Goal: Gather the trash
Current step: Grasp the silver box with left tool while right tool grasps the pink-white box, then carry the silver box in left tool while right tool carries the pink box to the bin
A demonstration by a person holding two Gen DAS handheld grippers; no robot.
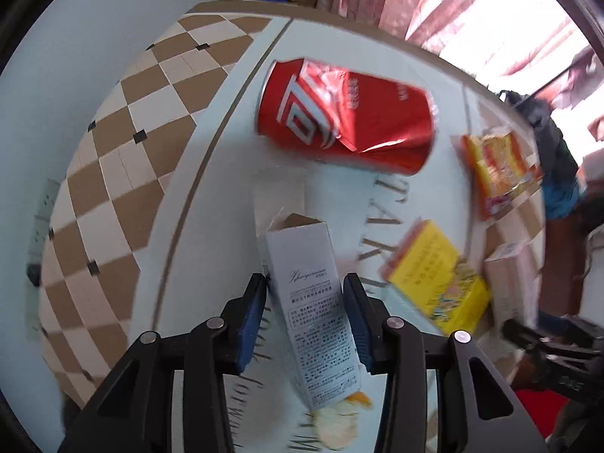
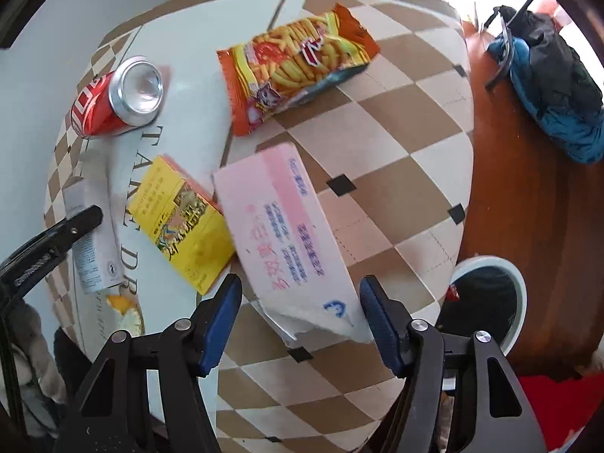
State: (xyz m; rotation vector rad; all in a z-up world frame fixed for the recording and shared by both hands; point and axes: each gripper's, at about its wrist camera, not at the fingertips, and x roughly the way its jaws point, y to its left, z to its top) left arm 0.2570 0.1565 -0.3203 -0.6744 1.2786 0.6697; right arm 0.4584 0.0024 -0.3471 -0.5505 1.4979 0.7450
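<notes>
Dented red can [image 2: 113,94] on its side, 10 o'clock; snack bag [image 2: 298,64] flat, 12; yellow box [image 2: 181,222], pink box [image 2: 287,241], white carton [image 2: 92,238] centre-left.

From my right gripper [image 2: 301,304] I see bare checkered tabletop [image 2: 396,151] open from 12 to 2 o'clock, while the pink box [image 2: 281,238] fills the jaws' gap, yellow box [image 2: 181,222] crowds 10 and the chip bag [image 2: 294,64] blocks 12 beyond.

Tablecloth [image 2: 113,173] lettering "TAKE"; box prints too small.
</notes>
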